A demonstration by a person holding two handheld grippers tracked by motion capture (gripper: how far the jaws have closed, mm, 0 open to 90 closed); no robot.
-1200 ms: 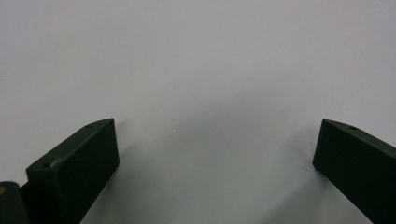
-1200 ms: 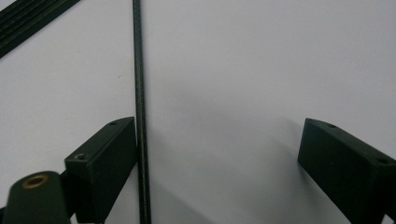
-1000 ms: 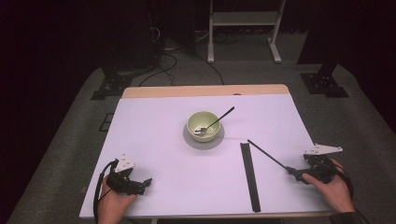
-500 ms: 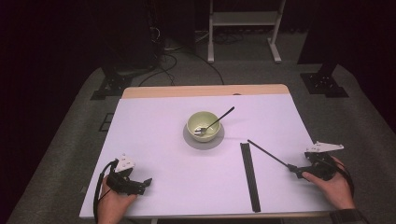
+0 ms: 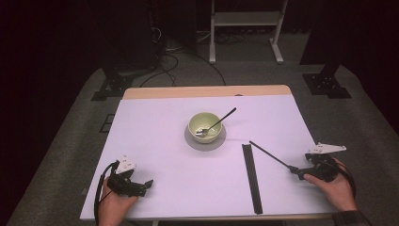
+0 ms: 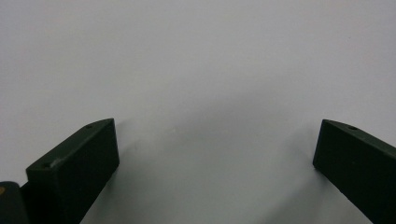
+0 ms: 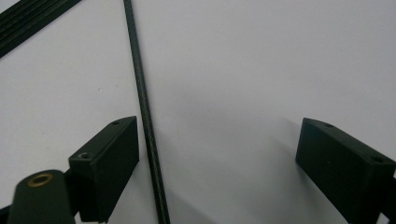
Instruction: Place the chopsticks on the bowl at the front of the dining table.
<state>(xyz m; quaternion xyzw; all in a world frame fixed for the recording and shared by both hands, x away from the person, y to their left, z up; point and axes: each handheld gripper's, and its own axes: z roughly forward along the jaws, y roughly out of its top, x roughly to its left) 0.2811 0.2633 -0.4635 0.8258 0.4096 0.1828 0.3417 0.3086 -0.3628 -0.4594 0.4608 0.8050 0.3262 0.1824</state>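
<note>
Now right tongs open – rod between.

A thin black rod lies on the white table, just beside the left jaw of the wide-open right gripper; black strips lie beyond the rod.

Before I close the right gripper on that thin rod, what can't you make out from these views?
- Thin rod: near end cut off by the right gripper view's bottom edge; contact with the table unclear.
- Bowl contents: too small in the high view, beyond the spoon.
- Left gripper: jaws half hidden behind its body in the high view.
</note>
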